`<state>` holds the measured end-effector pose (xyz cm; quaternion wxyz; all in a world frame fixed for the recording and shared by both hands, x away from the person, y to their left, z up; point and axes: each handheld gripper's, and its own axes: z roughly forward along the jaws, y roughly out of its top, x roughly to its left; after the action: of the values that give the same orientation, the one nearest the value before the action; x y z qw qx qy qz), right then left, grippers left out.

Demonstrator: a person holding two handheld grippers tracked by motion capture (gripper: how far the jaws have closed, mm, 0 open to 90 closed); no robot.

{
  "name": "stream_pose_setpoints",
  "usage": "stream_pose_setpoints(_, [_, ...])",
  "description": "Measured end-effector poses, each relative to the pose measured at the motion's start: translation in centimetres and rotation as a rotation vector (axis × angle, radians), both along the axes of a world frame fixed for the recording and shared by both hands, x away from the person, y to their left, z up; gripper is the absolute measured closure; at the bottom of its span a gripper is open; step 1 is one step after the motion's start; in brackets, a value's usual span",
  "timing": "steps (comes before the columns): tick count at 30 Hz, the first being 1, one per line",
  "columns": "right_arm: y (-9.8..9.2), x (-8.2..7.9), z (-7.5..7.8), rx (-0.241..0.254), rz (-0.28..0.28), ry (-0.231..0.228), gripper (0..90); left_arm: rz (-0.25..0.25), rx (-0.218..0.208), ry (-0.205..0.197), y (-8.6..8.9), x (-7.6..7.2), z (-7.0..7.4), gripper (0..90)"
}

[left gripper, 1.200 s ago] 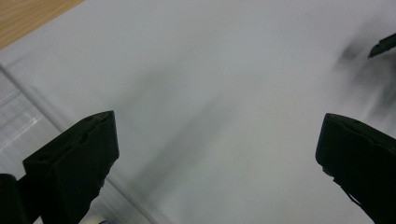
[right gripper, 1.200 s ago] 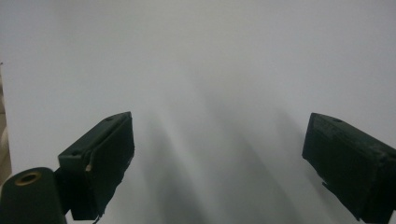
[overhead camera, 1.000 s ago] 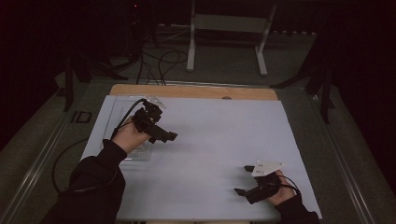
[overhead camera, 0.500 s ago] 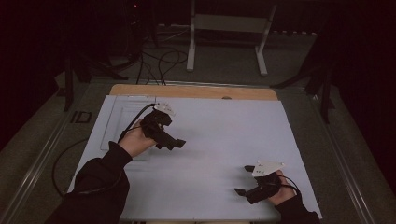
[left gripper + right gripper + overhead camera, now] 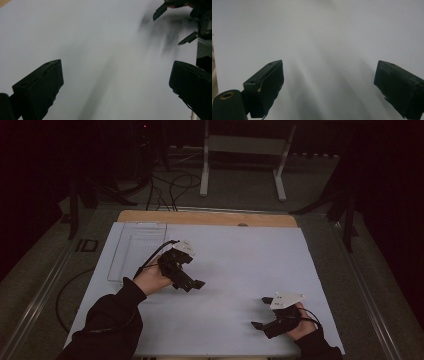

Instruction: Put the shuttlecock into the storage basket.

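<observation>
Left tool [image 5: 192, 284] hovers with jaws wide apart; right tool [image 5: 262, 312] likewise gapes, empty.

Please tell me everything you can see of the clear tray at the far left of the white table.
The clear, see-through plastic tray is a shallow rectangle with a raised rim and faint ribs across its floor. It lies flat on the white table surface, at its far left corner, long side running away from the person. Nothing seems to lie in it and nothing touches it.

The white sheet [image 5: 235, 285] is seen whole from the high view, from above its near edge, facing forward and down, from far. In the left gripper view the sheet [image 5: 100, 37] is seen from close above, between the camera's own jaws; the right gripper [image 5: 175, 25] is shared with the high view [image 5: 262, 312]. The right gripper view is held low over the sheet [image 5: 324, 32].
</observation>
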<state>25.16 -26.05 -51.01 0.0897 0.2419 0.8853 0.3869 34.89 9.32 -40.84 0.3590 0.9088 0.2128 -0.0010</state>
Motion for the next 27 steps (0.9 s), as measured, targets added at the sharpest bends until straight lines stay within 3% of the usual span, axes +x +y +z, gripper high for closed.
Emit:
stream_pose_setpoints(15, [0.0,0.0,0.0,-0.003,0.001,0.0,9.1,-0.073,-0.007,0.027,-0.8,-1.4,-2.1,0.1])
stream_pose_setpoints(20, [0.1,0.0,-0.1,-0.003,0.002,0.002,9.1,-0.077,0.008,0.032,-0.9,-1.8,-2.7,0.1])
stream_pose_setpoints(27, [0.1,0.0,-0.1,-0.001,0.005,0.001,9.1,-0.089,-0.008,0.047,-0.7,-2.6,-3.8,0.2])
